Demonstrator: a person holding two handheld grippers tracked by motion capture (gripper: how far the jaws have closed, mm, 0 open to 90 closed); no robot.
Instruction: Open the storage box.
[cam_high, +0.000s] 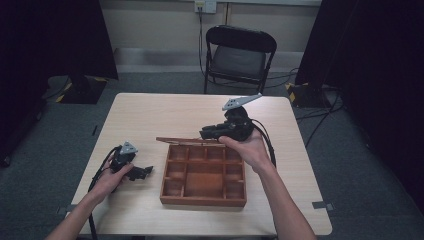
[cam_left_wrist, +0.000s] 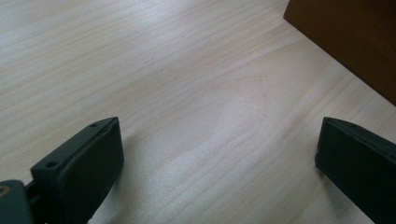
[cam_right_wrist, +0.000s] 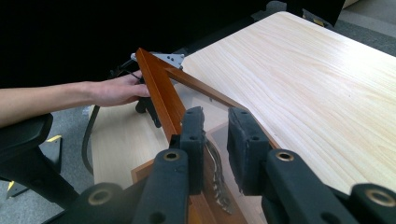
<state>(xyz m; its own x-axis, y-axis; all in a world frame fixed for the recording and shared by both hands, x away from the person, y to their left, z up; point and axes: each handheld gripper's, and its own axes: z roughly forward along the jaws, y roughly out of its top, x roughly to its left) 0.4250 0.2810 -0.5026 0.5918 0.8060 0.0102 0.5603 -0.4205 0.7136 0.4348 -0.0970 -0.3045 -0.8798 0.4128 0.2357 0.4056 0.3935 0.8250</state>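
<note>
High view: compartmented wooden box (cam_high: 203, 176) sitting mid-worktop (cam_high: 150, 112), its glass-paned lid (cam_high: 187, 141) raised along the far edge. Right claw (cam_high: 206, 134) at that lid, seemingly nipping its frame. Left claw (cam_high: 142, 172) resting low on the worktop just left of the box, well apart from the lid. Compartments apparently bare; folding chair (cam_high: 239, 52) beyond.

Left gripper view: jaws spread wide over bare worktop (cam_left_wrist: 187, 93), nothing between them; box wall (cam_left_wrist: 345, 42) at upper right.

Right gripper view: right claw (cam_right_wrist: 215, 144) narrowed to a small gap with the lid's (cam_right_wrist: 161, 95) edge in it, contact hard to confirm. Metal latch and pane visible here, lost from above. Left hand (cam_right_wrist: 116, 88) beyond.

Judgement: lid part open or part shut; direction unclear.
</note>
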